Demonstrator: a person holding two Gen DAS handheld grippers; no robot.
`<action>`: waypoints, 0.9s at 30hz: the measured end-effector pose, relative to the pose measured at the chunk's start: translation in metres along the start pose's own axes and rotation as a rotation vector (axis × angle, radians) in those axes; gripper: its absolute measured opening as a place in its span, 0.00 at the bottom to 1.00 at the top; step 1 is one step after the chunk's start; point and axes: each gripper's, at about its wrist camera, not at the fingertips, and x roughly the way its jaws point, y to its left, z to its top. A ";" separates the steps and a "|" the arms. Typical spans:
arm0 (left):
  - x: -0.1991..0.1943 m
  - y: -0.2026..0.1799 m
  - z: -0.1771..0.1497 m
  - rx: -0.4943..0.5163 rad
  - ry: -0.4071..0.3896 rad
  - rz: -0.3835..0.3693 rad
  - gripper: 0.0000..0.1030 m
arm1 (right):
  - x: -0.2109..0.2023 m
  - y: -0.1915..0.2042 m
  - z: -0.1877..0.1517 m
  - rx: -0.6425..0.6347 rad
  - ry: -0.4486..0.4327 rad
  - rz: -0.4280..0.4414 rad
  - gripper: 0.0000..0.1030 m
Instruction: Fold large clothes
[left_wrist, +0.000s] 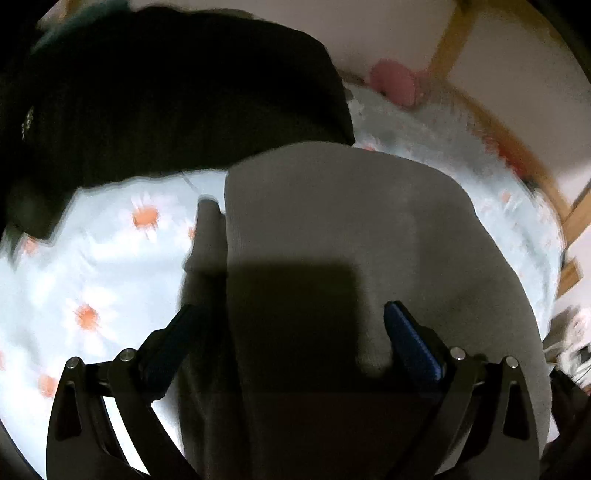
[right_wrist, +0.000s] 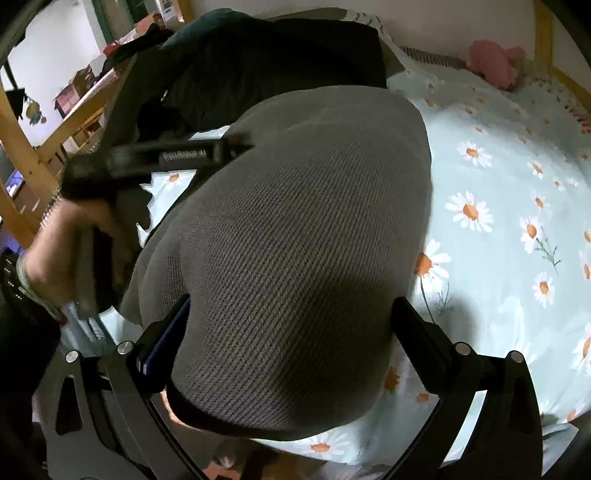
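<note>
**Both grippers spread wide over the grey knit on the bed**

Right gripper (right_wrist: 291, 325) first: its fingers stand well apart, one on each side of the near end of the grey knit garment (right_wrist: 295, 221), and nothing is pinched. The cloth bulges up between them and over the bed's near edge. That wide stance looks meant to straddle the bundle, either to press it flat or to hunt for an edge; I can't tell which.

Over to the left gripper (left_wrist: 291, 332): same picture, fingers apart, the blue pad (left_wrist: 413, 339) just beside the grey cloth with no grip on it. From the right wrist view, the person's left hand (right_wrist: 62, 251) holds that tool low at the garment's left side, blurred.

Outward now. The garment lies in a folded mound on the daisy-print bedsheet (right_wrist: 498, 192), which gives a broad, soft surface for folding. A black garment (right_wrist: 266, 62) lies heaped just behind it, touching or overlapping its far edge, probably waiting its turn. A pink plush toy (right_wrist: 495, 62) sits well apart at the far side, by the wooden bed frame (right_wrist: 543, 37).
</note>
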 end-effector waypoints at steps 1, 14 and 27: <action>0.004 0.010 -0.005 -0.036 -0.032 -0.050 0.96 | 0.001 0.003 -0.001 -0.010 -0.009 -0.011 0.98; -0.057 -0.014 -0.002 -0.014 -0.085 0.028 0.96 | -0.030 -0.017 0.015 0.120 -0.024 0.104 0.98; -0.210 -0.063 -0.025 0.105 -0.269 0.176 0.96 | -0.125 0.031 0.052 -0.025 -0.143 -0.057 0.98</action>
